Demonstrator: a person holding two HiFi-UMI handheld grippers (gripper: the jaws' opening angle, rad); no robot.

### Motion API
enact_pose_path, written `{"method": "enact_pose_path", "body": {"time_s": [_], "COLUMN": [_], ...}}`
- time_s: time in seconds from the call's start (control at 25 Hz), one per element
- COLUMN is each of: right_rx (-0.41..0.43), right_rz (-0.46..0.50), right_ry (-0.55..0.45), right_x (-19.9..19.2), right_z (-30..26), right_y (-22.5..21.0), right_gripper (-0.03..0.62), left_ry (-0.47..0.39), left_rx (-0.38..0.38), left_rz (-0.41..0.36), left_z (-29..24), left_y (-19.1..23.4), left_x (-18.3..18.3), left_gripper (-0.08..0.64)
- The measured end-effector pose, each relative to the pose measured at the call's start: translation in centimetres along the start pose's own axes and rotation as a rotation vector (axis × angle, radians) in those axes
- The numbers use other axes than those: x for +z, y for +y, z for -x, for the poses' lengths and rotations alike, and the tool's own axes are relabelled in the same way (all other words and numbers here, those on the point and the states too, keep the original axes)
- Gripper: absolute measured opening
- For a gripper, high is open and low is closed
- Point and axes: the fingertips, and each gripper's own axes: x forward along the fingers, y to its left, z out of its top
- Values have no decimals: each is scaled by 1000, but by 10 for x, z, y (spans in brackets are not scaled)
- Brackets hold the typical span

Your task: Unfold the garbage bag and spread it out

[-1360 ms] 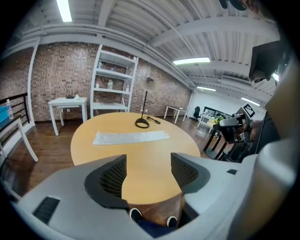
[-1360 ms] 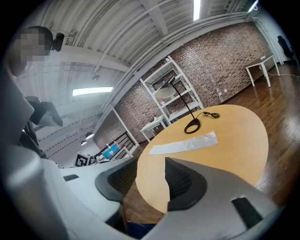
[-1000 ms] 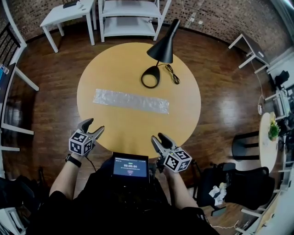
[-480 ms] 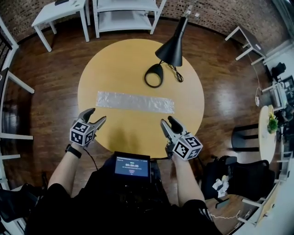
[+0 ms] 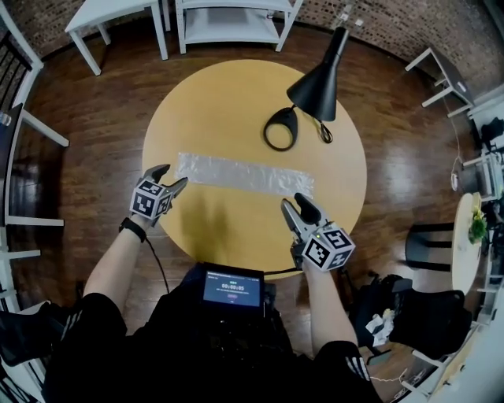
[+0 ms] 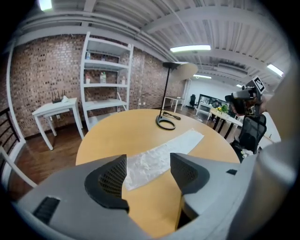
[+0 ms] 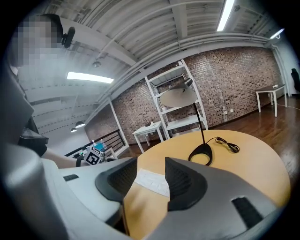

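Note:
The garbage bag (image 5: 244,175) lies flat as a long, narrow folded strip of clear plastic across the middle of the round wooden table (image 5: 228,102). My left gripper (image 5: 171,176) hovers just off the strip's left end, open, with nothing between its jaws. In the left gripper view the bag (image 6: 159,154) stretches away beyond the left gripper (image 6: 147,173). My right gripper (image 5: 295,203) is open and empty too, just short of the strip's right end. A piece of the bag (image 7: 152,182) shows through the gap of the right gripper (image 7: 151,164).
A black desk lamp with a ring base (image 5: 281,128) and cone shade (image 5: 319,75) stands behind the bag, its cord beside it. A small screen (image 5: 233,287) sits at the table's near edge. White shelving (image 5: 232,20) and chairs stand around.
Both grippers have moved forward from the table's near edge to the two ends of the strip. The bag has not moved and the jaws keep the same width.

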Motion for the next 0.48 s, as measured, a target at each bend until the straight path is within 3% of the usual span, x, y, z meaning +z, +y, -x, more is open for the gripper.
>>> {"method": "enact_pose_path", "body": {"time_s": [0.48], "right_rx": [90], "right_rz": [46], "right_ry": [86], "right_x": [-4], "right_z": [-62], "right_y": [-14], "right_gripper": [190], "left_ry": [140], "left_rx": [34], "left_rz": [18], "left_z": [-74], "left_y": [37], "left_x": [-13], "left_gripper": [272]}}
